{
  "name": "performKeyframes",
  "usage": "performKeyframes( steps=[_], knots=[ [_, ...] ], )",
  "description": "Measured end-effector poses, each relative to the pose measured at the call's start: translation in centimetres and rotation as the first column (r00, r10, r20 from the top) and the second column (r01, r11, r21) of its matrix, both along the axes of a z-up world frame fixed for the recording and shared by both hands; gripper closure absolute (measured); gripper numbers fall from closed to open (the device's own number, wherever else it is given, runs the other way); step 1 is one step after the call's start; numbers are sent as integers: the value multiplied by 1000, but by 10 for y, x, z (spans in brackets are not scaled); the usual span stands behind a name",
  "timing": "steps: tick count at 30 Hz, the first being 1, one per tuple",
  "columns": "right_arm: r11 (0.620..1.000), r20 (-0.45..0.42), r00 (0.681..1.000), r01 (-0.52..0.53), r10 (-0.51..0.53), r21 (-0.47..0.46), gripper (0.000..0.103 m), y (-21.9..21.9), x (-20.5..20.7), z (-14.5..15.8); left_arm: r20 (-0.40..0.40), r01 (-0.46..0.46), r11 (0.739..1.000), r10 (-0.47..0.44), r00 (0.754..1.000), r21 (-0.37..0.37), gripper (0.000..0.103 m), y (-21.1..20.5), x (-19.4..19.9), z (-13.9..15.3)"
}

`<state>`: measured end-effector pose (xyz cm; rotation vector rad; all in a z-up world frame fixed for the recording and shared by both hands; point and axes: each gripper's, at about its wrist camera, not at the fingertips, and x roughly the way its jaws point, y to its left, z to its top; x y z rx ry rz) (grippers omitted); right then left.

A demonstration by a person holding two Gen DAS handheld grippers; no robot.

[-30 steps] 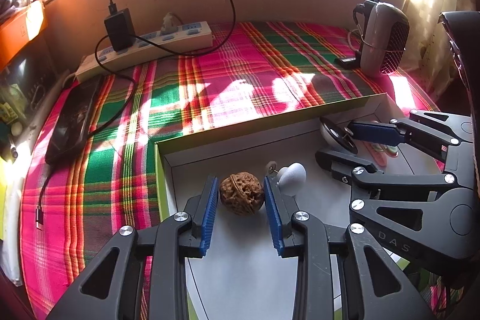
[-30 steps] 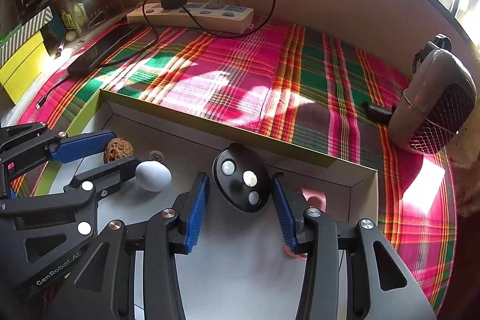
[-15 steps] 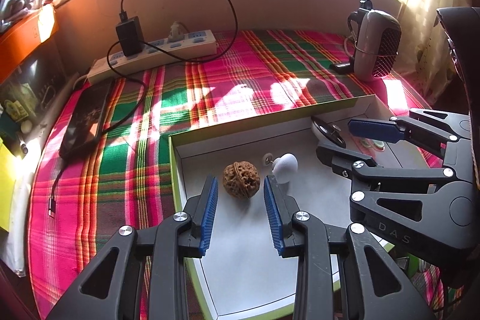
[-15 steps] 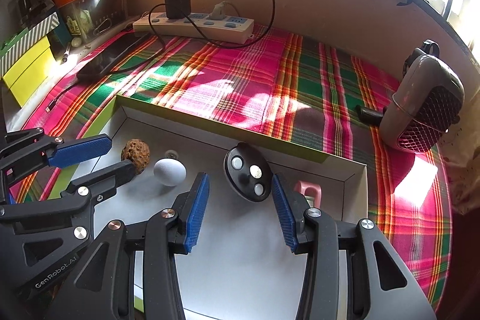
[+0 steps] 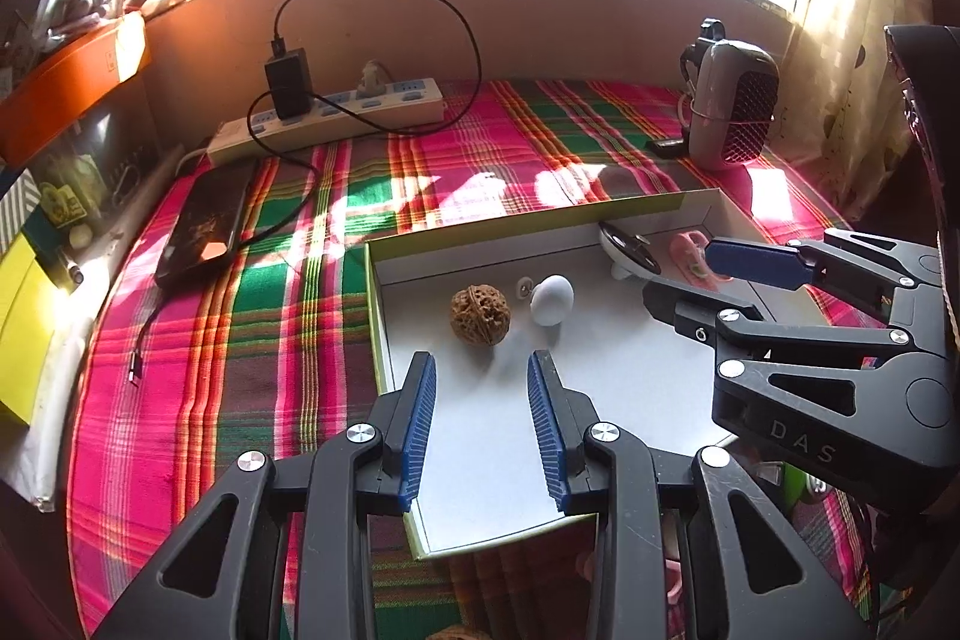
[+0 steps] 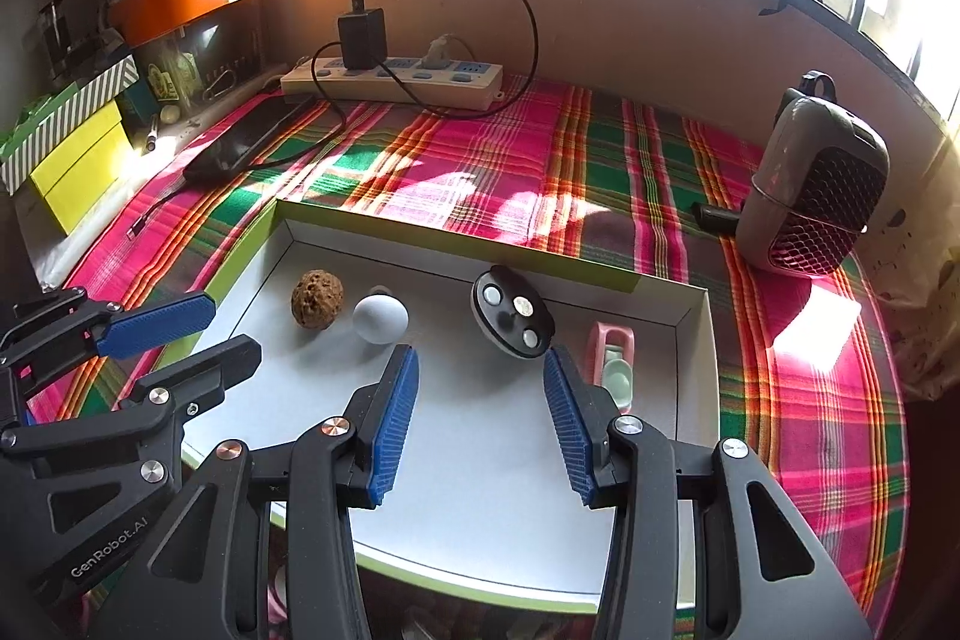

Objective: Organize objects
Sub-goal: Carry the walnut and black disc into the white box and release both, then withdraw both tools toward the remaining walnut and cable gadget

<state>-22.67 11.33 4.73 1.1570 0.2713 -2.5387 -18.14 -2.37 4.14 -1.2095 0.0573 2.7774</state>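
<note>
A shallow white box with a green rim (image 5: 375, 316) (image 6: 690, 304) lies on the plaid cloth. In it are a brown walnut (image 5: 480, 314) (image 6: 317, 305), a white egg-shaped object (image 5: 551, 301) (image 6: 380, 319), a black round remote (image 5: 630, 250) (image 6: 512, 319) and a pink-and-green item (image 5: 690, 253) (image 6: 613, 358). My left gripper (image 5: 483, 370) is open and empty, just short of the walnut. My right gripper (image 6: 480, 358) is open and empty, just short of the remote.
A white power strip with a black charger (image 5: 336, 115) (image 6: 390, 79), a dark phone (image 5: 207, 223) (image 6: 252, 136) and a grey mesh-front device (image 5: 735, 106) (image 6: 819, 202) sit on the cloth. Orange and yellow boxes (image 6: 78, 160) stand at the left.
Both grippers have pulled back and up from the box. The walnut and the remote, earlier between the fingers, now lie free in front of them.
</note>
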Motion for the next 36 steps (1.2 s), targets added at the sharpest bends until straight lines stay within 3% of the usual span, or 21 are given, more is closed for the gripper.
performKeyframes(
  steps=[17, 36],
  knots=[
    [993, -74, 994, 71, -78, -90, 58, 25, 72, 13, -59, 4, 1000, -4, 998, 9, 73, 4, 66, 5],
    [983, -53, 982, 176, -179, -48, 58, 66, 127, -12, -26, -28, 996, 30, 999, 87, 73, -26, 115, -16]
  ],
)
